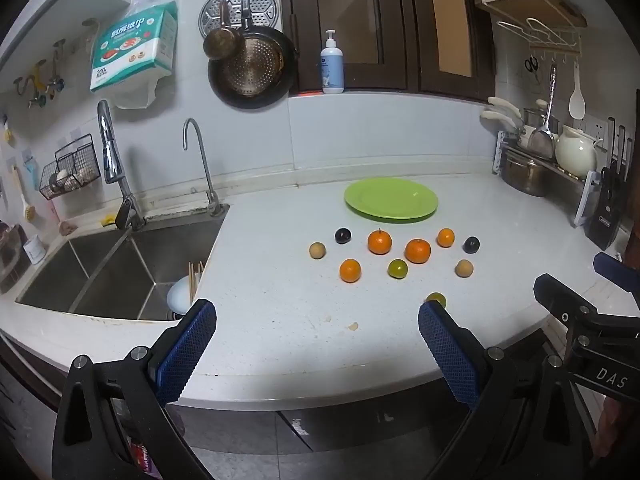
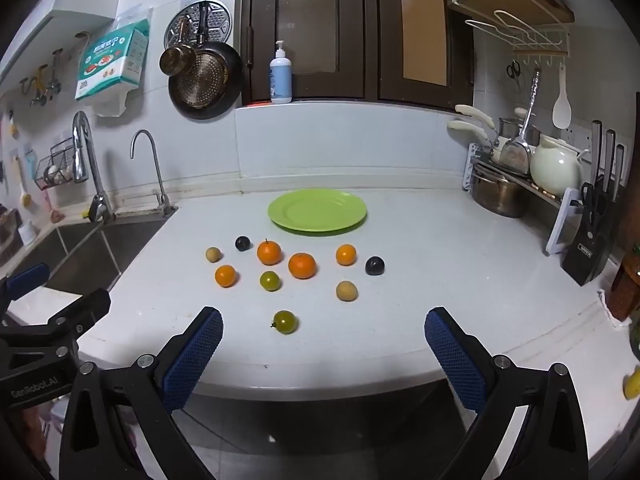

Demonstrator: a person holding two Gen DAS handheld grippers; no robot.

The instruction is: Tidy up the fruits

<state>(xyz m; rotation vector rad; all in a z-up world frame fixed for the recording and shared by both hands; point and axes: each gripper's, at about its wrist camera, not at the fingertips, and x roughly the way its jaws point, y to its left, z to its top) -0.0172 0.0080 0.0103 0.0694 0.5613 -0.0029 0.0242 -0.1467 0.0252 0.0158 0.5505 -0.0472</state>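
Left wrist view: left gripper jaws spread fully wide, nothing between them, hanging off the near edge of the table. The fruits lie ahead of the jaws and to their right side; nearest is the green tomato, partly hidden behind the right jaw tip. The green plate sits beyond the cluster, empty. Right gripper enters at far right.

Right wrist view: right gripper jaws also fully wide, empty. The same green tomato lies just ahead, between the jaw lines and slightly toward the left jaw; the other fruits, e.g. the orange, are further on, plate behind them.

Judgement: the tomato is round, so no long axis matters; the right gripper is better aligned, needing a straight advance.
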